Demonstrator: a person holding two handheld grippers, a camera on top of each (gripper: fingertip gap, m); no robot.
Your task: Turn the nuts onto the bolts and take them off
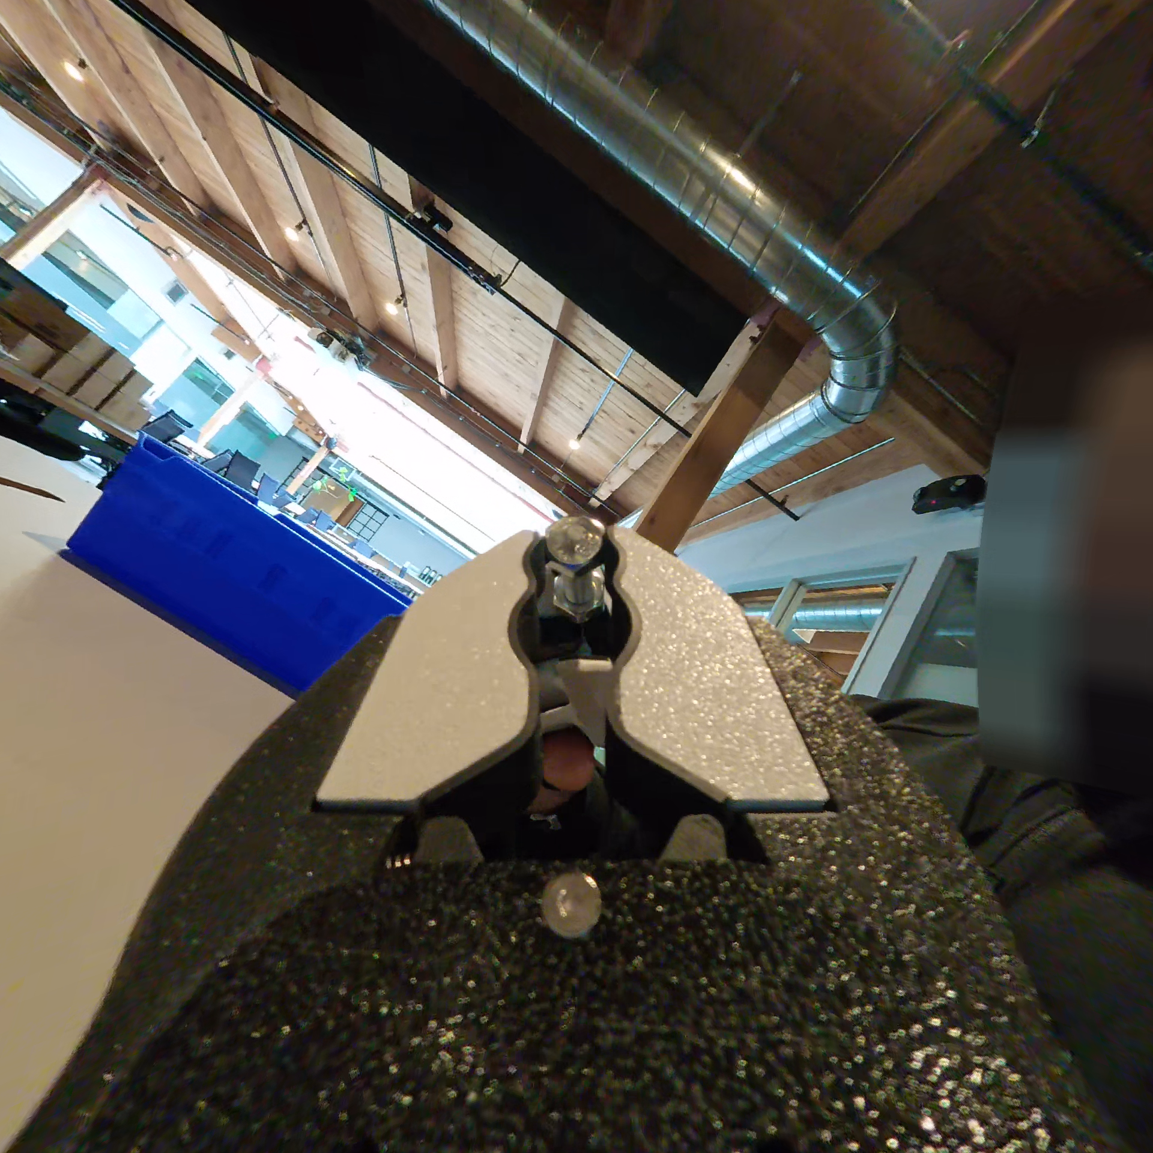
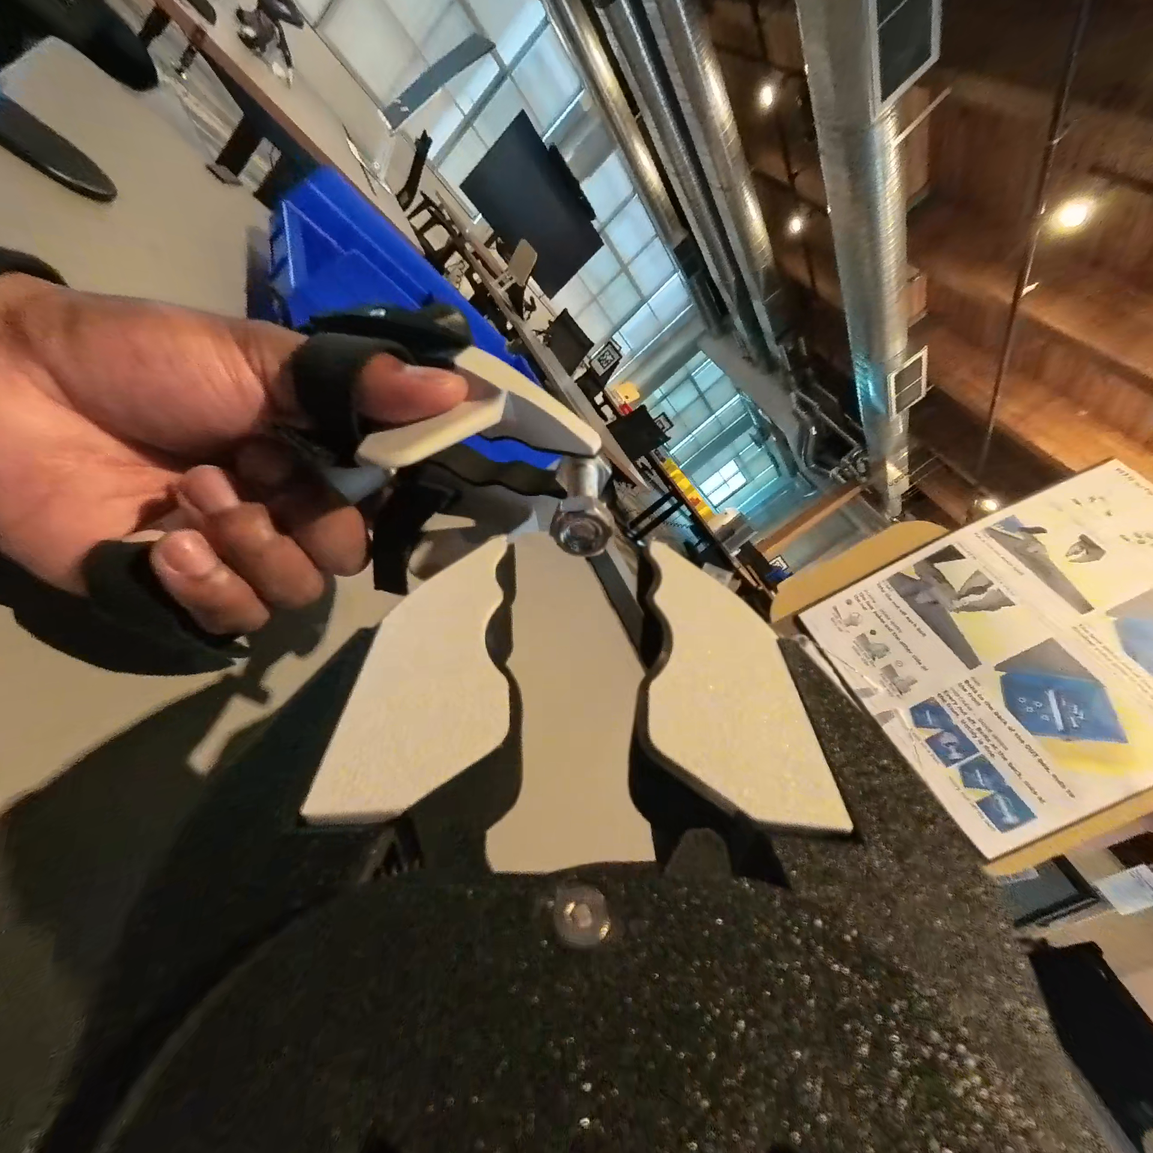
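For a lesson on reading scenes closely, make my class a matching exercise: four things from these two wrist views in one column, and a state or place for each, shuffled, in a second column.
Column 1
1. left gripper
2. right gripper
3. nut
4. blue bin

Column 2
A. threaded on the bolt
B. fingers apart, holding nothing
C. standing on the pale table
D. shut on the bolt

Pairs: 1-D, 2-B, 3-A, 4-C
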